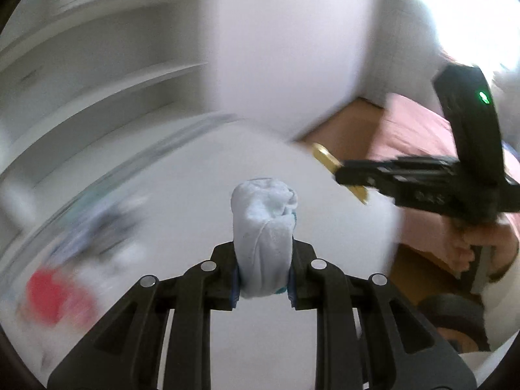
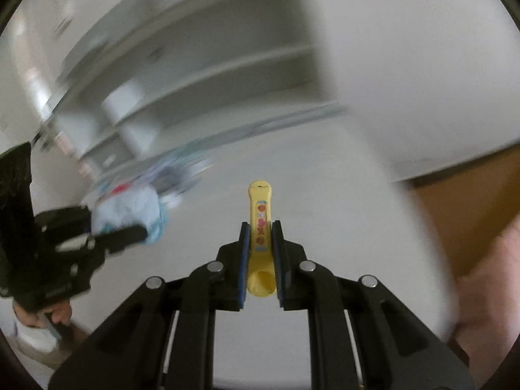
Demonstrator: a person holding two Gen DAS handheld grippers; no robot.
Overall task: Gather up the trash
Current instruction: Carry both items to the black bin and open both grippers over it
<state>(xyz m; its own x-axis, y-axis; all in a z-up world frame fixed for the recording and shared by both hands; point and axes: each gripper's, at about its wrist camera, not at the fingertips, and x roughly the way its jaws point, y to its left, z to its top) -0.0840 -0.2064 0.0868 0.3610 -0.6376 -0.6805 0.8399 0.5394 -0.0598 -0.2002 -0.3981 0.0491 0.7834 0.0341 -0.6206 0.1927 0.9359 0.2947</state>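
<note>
My left gripper (image 1: 264,273) is shut on a crumpled pale blue tissue wad (image 1: 265,227), held above the white table (image 1: 195,195). It also shows in the right wrist view (image 2: 130,230) at the left, with the wad (image 2: 130,214) in it. My right gripper (image 2: 261,253) is shut on a yellow tube-shaped wrapper (image 2: 260,227) with red fruit prints, held above the table. In the left wrist view the right gripper (image 1: 347,175) is at the right with the yellow wrapper (image 1: 325,156) sticking out of it.
The views are blurred by motion. A blurred heap of red, blue and white items (image 1: 65,279) lies on the table's left side. White shelves (image 2: 195,74) stand behind. A wooden floor (image 2: 471,204) and a pink cover (image 1: 416,130) lie to the right.
</note>
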